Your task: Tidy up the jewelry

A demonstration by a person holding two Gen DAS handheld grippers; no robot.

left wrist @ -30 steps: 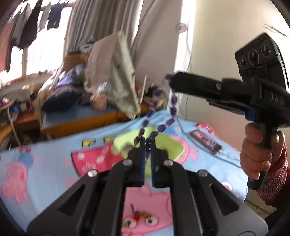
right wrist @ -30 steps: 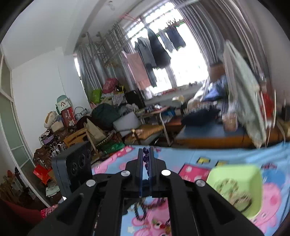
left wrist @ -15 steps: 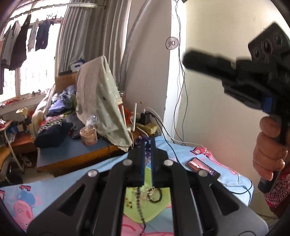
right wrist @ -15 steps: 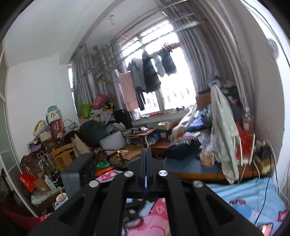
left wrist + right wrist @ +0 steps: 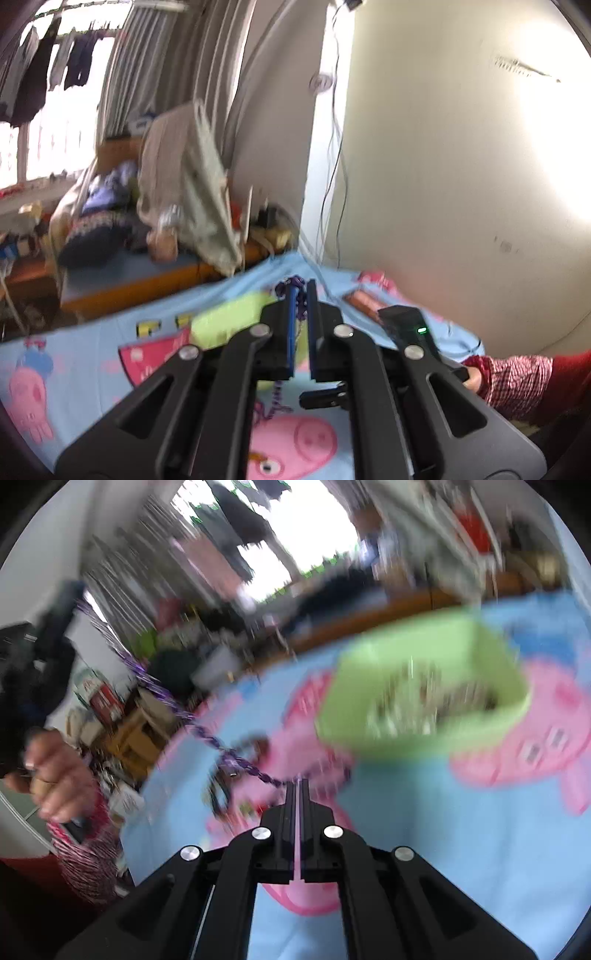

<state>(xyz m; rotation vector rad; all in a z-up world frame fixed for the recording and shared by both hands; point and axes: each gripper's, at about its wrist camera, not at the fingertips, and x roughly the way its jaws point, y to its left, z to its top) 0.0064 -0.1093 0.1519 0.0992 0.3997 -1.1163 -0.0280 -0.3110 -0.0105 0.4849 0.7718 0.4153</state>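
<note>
A purple bead necklace (image 5: 192,720) is strung between my two grippers above the cartoon bedsheet. My left gripper (image 5: 300,291) is shut on one end of the necklace (image 5: 295,286), which hangs down behind its fingers. My right gripper (image 5: 299,784) is shut on the other end; the strand runs up and left to the left gripper (image 5: 55,627). A light green tray (image 5: 424,694) holding several jewelry pieces lies on the sheet, right of the strand. It shows partly behind the left fingers (image 5: 229,317). The right wrist view is motion-blurred.
More jewelry (image 5: 221,797) lies on the blue cartoon sheet (image 5: 443,830) under the strand. A phone (image 5: 364,301) lies near the wall. A cluttered bench (image 5: 122,266) stands beyond the bed edge. The right gripper's body (image 5: 406,328) sits low on the right.
The right gripper has dropped from high on the right to low beside the left one and now points down at the sheet and tray. The necklace stays held in both.
</note>
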